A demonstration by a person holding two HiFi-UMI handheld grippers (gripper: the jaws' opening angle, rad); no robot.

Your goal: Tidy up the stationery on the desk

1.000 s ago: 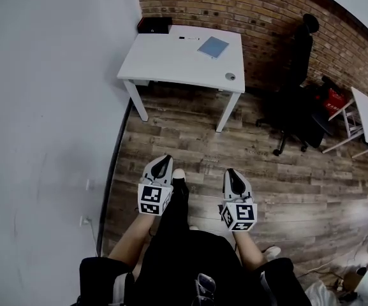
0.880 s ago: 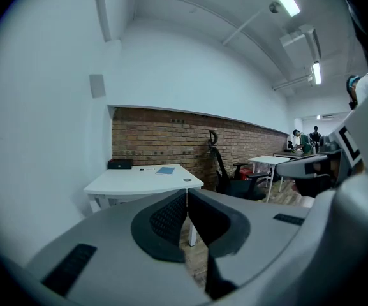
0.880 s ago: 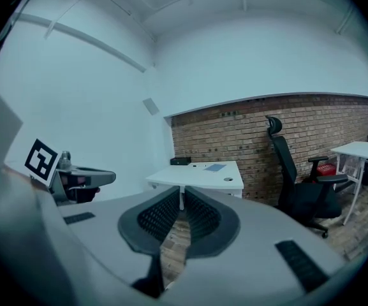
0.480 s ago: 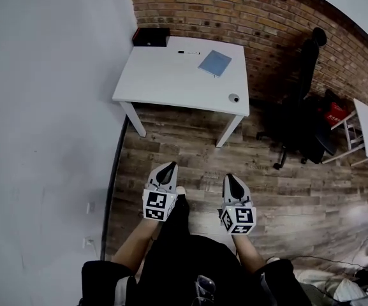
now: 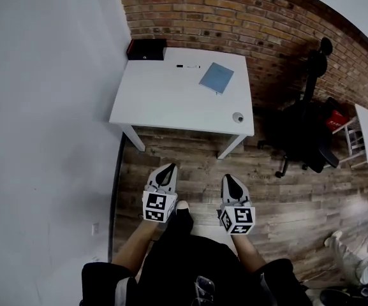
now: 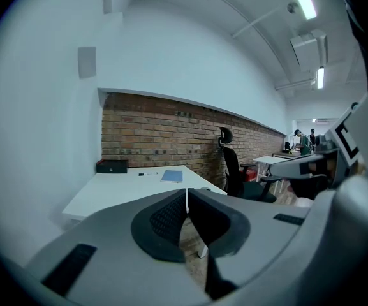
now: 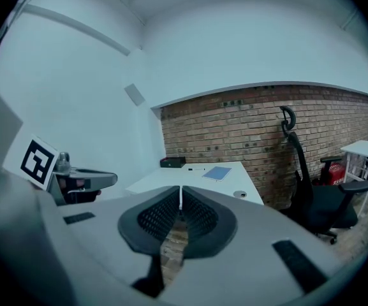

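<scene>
Two empties: left gripper [image 5: 166, 171] and right gripper [image 5: 230, 181] both pinched shut, well short of the white rectangular counter [image 5: 171, 104]; best open before reaching that slim black pen [image 5: 188, 66].

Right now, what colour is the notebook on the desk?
The notebook is light blue; the head view shows it best.

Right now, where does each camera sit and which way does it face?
Head view: on the head, steeply down at floor and desk; shows left claw, right claw, forearms, legs.
Left gripper view: on the left claw, along its shut jaws toward the desk; right claw at right edge.
Right gripper view: on the right claw, same heading; left claw at left edge.
Shared: desk and notebook, all three.
</scene>
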